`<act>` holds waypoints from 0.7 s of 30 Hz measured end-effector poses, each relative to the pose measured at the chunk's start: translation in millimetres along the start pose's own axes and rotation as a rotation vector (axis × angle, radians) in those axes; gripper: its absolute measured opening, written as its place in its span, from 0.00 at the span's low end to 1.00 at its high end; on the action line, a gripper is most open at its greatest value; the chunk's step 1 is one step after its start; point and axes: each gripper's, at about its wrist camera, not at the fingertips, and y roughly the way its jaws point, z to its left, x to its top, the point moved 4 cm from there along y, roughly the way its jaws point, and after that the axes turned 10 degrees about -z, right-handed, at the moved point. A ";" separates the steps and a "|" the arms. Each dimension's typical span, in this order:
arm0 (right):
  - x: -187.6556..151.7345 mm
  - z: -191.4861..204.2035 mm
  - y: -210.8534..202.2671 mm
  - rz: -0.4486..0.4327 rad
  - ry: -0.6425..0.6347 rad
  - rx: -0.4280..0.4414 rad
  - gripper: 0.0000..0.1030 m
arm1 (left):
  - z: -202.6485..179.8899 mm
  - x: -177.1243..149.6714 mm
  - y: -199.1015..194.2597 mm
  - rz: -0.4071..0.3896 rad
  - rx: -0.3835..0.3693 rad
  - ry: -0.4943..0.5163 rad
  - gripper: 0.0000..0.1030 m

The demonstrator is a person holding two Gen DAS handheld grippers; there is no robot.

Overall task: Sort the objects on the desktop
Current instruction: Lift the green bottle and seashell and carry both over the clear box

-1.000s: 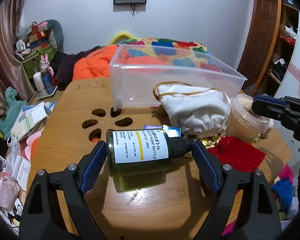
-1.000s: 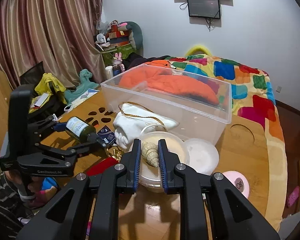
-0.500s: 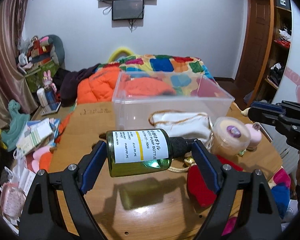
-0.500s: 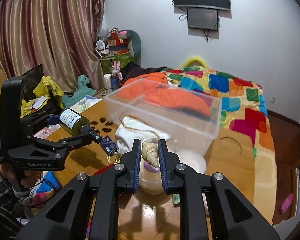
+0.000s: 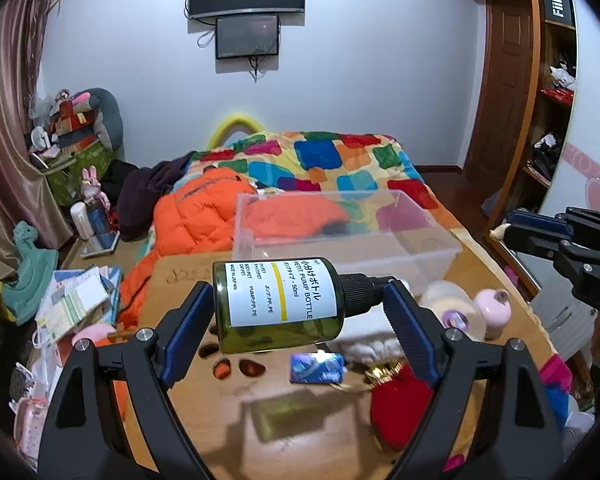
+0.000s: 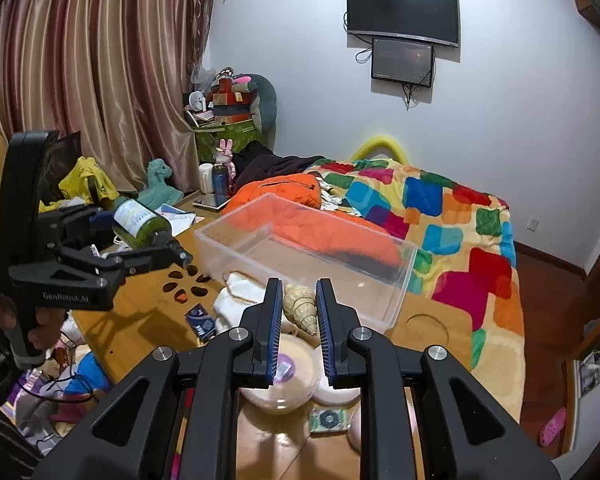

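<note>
**Both grippers loaded, held above the bench**

Bed [image 6: 440, 208] with the patchwork quilt sat behind everything, orange jacket [image 5: 204, 216] bunched at its near edge. Wooden bench [image 5: 300, 432] in front, paw-shaped cutouts in the top. Clear plastic bin [image 6: 300, 256] stood at the far side of the bench, against the bed; nothing visible inside it. White drawstring pouch [image 6: 236, 300] lay just in front of the bin, round cream tub [image 6: 284, 380] near it, red pouch [image 5: 400, 408] and a small blue packet [image 5: 316, 368] on the near side.

Left gripper [image 5: 298, 320] was partly closed on the green pump bottle [image 5: 276, 308], bottle lying sideways between the pads, cap toward the right pad, lifted clear of the bench with its shadow below.

Right gripper [image 6: 298, 328] was nearly closed, pinching the seashell [image 6: 300, 308], held above the cream tub, short of the bin.
</note>
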 end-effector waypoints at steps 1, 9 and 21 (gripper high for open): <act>1.8 -1.3 1.6 0.001 -0.006 -0.005 0.15 | 1.5 3.1 2.5 0.001 0.005 0.001 0.83; 16.2 -14.3 22.9 0.018 -0.042 -0.012 0.15 | 10.0 22.3 27.2 0.018 0.005 0.019 0.83; 24.9 -41.0 64.7 0.062 0.016 0.038 0.15 | 11.9 36.3 64.0 0.058 -0.022 0.043 0.83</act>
